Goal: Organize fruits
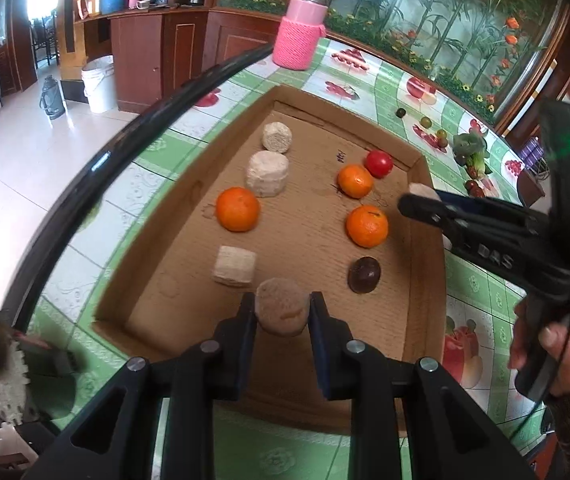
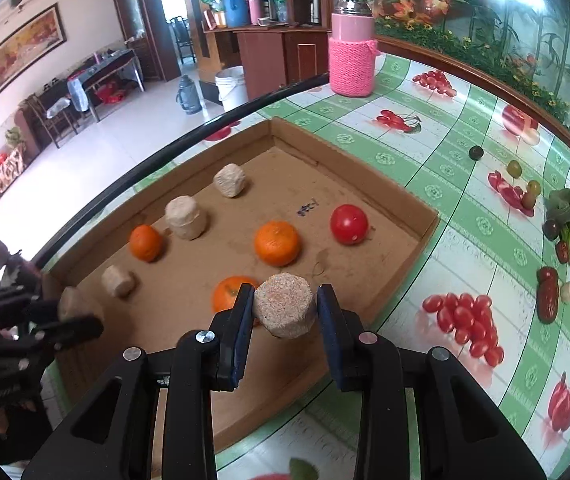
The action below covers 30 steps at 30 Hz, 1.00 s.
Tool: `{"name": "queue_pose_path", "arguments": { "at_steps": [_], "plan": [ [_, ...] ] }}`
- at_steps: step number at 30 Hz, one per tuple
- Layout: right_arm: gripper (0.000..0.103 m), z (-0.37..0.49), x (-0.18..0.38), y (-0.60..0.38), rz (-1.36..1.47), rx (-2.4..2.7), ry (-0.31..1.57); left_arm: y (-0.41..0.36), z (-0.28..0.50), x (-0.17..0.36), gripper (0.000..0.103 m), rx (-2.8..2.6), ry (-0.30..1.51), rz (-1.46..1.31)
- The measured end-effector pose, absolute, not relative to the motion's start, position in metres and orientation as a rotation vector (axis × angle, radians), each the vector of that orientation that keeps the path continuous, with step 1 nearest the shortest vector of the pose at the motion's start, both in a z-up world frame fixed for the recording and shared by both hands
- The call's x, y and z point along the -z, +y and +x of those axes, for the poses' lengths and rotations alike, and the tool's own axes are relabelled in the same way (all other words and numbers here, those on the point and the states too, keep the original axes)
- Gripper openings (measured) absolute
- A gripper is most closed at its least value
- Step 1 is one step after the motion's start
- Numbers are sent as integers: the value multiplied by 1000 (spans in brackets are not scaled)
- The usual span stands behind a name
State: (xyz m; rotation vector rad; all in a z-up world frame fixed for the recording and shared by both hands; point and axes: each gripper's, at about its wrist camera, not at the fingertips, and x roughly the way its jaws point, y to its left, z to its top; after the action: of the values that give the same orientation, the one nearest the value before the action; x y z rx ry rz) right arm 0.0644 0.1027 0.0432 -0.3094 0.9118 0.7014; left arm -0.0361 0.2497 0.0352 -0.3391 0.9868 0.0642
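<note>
My left gripper is clamped on a tan grain cake, held just above the near end of the cardboard tray. My right gripper is clamped on a second grain cake, over the tray's near right side. The tray sits on a table w/ a green-and-white fruit-print cloth & a black rim.

In the tray: 3 oranges, one on the left & two on the right, a tomato at the far right, a dark round fruit near the right wall, & 3 more pale cakes down the left.

On the cloth beyond: a jar in a pink knitted sleeve, a few small dark & green fruits, a leafy veg bundle.

Room: pale tiled floor, white bucket, wood cabinets w/ flasks on top, framed painting, floral bamboo panel behind the table
</note>
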Motion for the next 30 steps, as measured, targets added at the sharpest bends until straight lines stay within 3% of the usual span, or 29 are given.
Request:
{"name": "queue_pose_path", "arguments": {
  "at_steps": [30],
  "plan": [
    [31,89,-40,96,-269,-729,937,243,30,-27,28,-23,994,-353]
  ]
}}
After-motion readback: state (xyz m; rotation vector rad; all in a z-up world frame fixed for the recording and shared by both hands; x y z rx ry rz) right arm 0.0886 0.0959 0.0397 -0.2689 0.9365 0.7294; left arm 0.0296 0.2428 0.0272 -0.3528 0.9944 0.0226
